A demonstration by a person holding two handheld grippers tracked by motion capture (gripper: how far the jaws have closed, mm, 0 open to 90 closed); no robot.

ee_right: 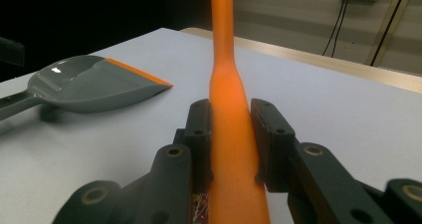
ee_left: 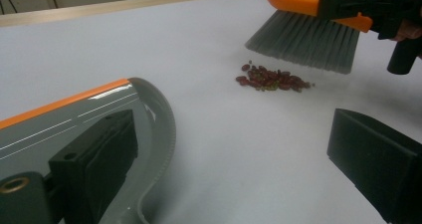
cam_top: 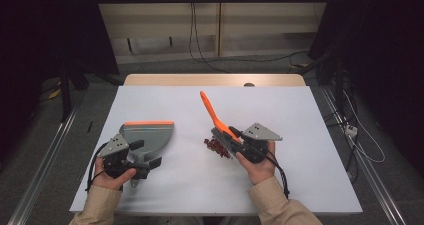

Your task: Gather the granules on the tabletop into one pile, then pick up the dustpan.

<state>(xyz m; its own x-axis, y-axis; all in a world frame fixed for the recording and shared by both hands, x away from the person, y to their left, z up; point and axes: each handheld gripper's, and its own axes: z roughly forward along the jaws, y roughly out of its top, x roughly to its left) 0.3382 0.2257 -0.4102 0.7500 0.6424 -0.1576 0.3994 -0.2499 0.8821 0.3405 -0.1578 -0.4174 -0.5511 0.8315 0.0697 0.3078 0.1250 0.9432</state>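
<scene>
**Dustpan waits, brush poised over beans**

Near the tabletop's left edge, the left gripper (cam_top: 142,160) sits spread beside the dustpan (cam_top: 149,135); mid-table lie red beans (cam_top: 217,147), likely to be swept leftward by the brush (cam_top: 219,122) that the right gripper (ee_right: 231,139) pinches

We saw a white table (cam_top: 165,195) with a pale wooden edge (cam_top: 215,79) at its far side. At near left lay a grey dustpan (cam_top: 150,136) with an orange strip (cam_top: 149,123) along its far lip; its grey surface showed thin white glints. At right, the brush (cam_top: 220,126) had an orange handle (ee_right: 228,119) and grey bristles (ee_left: 306,42). Between them lay a small heap of dark red beans (ee_left: 272,78), a few greenish. Both the left gripper (cam_top: 142,160) and the right gripper (cam_top: 235,137) were black, each carrying a grey plate. The person's sleeves (cam_top: 272,205) were beige.
</scene>
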